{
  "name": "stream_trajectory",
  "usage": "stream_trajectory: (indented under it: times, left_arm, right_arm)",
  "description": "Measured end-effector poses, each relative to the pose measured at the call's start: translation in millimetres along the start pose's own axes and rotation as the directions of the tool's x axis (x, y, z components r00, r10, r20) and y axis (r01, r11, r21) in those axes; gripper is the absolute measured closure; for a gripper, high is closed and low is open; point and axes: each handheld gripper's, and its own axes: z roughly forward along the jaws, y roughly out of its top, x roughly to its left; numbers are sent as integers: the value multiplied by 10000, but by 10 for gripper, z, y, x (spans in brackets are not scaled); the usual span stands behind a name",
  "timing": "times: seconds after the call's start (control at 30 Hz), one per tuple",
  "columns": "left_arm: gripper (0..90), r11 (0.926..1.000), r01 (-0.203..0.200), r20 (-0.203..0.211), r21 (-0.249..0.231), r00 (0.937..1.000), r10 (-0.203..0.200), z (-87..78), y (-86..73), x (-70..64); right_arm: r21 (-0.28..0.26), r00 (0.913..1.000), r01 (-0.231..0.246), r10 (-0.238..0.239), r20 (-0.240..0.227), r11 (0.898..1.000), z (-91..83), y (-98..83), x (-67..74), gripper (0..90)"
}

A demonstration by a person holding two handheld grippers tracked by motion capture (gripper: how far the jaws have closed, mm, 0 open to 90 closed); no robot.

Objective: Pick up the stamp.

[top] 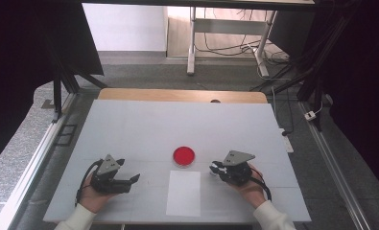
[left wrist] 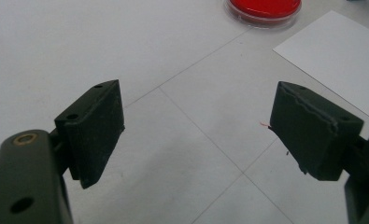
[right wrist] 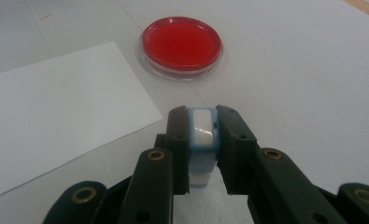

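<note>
Red-filled round clear dish (top: 183, 156) sat mid-table beside the white paper sheet (top: 183, 193); right gripper (right wrist: 203, 126) pinched a small white-and-blue block (right wrist: 203, 133), which could slip; left gripper (left wrist: 196, 121) gaped wide

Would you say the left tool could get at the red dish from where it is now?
Probably yes. The left tool is open and holds nothing, and bare table lies between it and the red dish. The sheet of paper lies flat beside that path, and the right tool sits on the dish's far side.
</note>
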Motion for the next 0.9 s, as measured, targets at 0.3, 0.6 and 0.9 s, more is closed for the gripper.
stream_trajectory:
  times: [0.3,0.6,0.9]
  left_arm:
    - [178,10000,1,-14,21,10000,-1,6,-3,1]
    - [179,10000,24,-7,69,10000,-24,10,-6,10]
    - [180,10000,45,-13,75,10000,-45,11,-7,8]
  right_arm:
    - [-183,9996,-259,260,87,9995,-35,1,-28,751]
    - [-749,9976,-562,591,373,9956,-108,5,-75,751]
    - [-1482,9939,-1006,1062,303,9838,-193,24,-103,751]
